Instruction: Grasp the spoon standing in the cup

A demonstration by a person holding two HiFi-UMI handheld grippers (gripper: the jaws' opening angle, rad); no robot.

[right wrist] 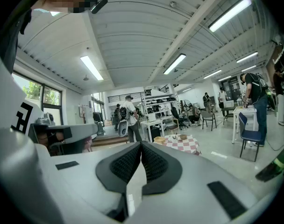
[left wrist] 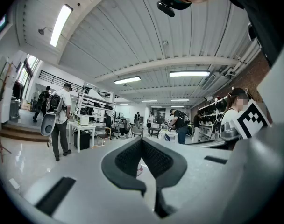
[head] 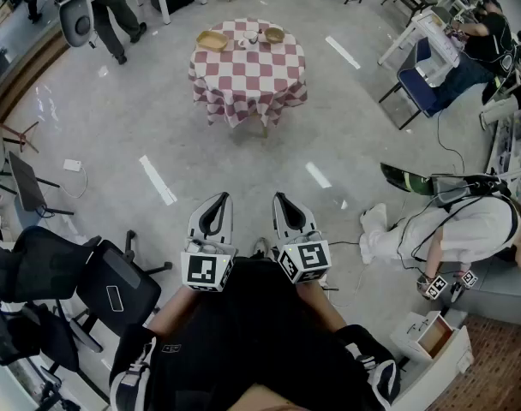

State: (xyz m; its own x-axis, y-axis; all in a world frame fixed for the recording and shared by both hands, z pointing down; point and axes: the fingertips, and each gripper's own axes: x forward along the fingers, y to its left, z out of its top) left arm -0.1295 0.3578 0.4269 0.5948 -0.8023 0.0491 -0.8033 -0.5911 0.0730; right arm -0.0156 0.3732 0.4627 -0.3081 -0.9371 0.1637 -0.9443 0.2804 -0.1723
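Note:
A round table with a red-and-white checked cloth (head: 248,71) stands far ahead across the floor. On its far side sit a straw basket (head: 212,40), a small dark cup (head: 254,38) and a small bowl (head: 274,34); the spoon is too small to make out. The same table (right wrist: 187,146) shows just past the jaws in the right gripper view, with the cup (right wrist: 173,136) as a speck. My left gripper (head: 219,198) and right gripper (head: 280,198) are held side by side close to my body, pointing at the table, both shut and empty. The pads meet in each gripper view (left wrist: 142,140) (right wrist: 141,143).
Black office chairs (head: 115,291) crowd the near left. A person in white crouches at the right (head: 449,229) beside an open box (head: 434,336). A blue chair (head: 419,88) and white table (head: 410,31) stand far right. Another person stands far left (head: 115,7). Open grey floor lies between me and the table.

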